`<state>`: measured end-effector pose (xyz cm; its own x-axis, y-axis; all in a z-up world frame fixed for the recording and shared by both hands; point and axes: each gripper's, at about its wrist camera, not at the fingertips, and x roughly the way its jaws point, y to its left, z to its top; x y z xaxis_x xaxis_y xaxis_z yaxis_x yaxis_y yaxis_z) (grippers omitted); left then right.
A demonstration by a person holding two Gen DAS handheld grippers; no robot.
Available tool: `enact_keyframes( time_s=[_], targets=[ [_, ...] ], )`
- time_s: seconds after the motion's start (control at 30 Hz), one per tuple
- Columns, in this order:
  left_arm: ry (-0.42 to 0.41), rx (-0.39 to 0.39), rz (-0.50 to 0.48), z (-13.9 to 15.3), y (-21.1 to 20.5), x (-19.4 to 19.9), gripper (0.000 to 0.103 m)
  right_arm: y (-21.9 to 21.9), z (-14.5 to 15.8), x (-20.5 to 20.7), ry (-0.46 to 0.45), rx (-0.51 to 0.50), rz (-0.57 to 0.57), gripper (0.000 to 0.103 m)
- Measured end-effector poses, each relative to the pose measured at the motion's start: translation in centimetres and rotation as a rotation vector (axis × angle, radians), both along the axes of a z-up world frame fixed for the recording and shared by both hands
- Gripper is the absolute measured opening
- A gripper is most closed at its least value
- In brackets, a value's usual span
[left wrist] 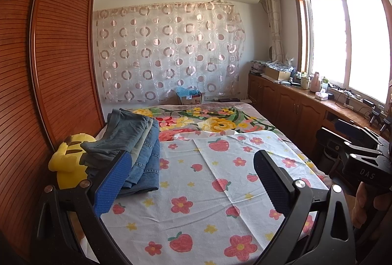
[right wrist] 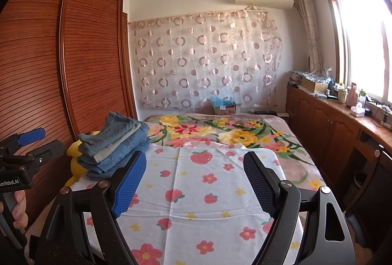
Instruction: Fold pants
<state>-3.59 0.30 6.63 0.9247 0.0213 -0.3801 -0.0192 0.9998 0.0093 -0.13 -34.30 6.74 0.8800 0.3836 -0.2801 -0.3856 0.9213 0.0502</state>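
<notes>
Both claws, left claw [left wrist: 193, 181] and right claw [right wrist: 194, 181], hung released and empty above the strawberry-print sheet [left wrist: 215, 191]. The stack of folded jeans [left wrist: 137, 149] sat at that sheet's far-left corner, beside a yellow plush [left wrist: 66, 162]. Likely between garments; next, fetching another pair.

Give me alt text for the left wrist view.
Open left gripper hovers empty above a strawberry-and-flower sheet on the bed. A stack of folded jeans sits at its left edge beside a yellow plush toy.
</notes>
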Motion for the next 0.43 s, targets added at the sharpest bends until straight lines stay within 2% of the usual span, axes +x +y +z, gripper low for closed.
enact_keyframes(
  time_s=[0.43],
  targets=[
    [0.001,-0.002,-0.003,-0.02,0.03,-0.03,0.100,0.00,0.01,-0.03,-0.001,0.000,0.000,0.083]
  ],
)
